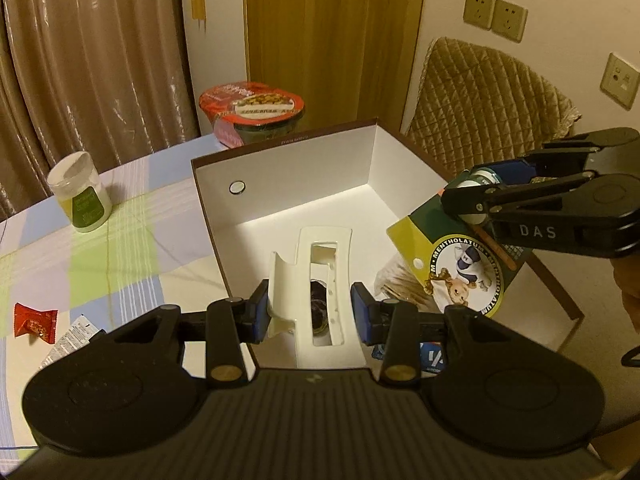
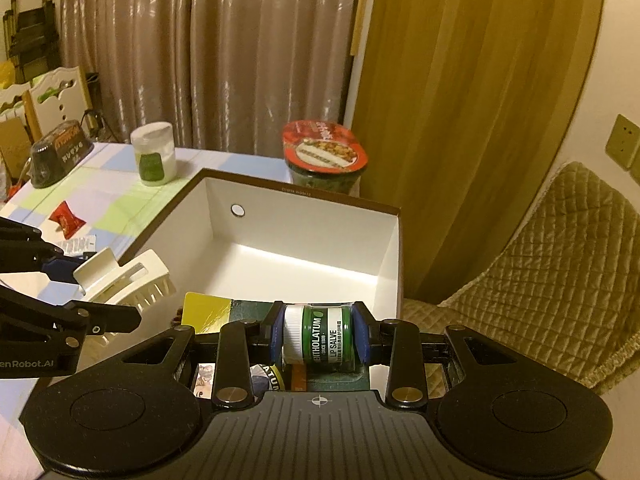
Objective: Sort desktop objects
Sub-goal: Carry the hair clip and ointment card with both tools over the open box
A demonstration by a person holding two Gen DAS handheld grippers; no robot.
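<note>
1. The box (image 1: 288,184) sits on the table (image 1: 120,248), near its right edge, open at the top.
2. The noodle bowl (image 1: 252,114) stands just behind the box's far wall.
3. The jar (image 1: 80,192) stands left of the box, well apart from it.
4. The candy (image 1: 35,319) lies on the table, nearer than the jar, with a packet (image 1: 68,340) just beside it.
5. The chair (image 1: 492,100) stands right of the box, behind the table.
6. The left gripper (image 1: 310,312) holds the hair clip (image 1: 320,280) over the box's near left part.
7. The right gripper (image 2: 318,336) holds the salve pack (image 2: 326,336) over the box's near right side.
8. In the right wrist view a dark tub (image 2: 60,152) lies at the table's far left, behind the candy.
</note>
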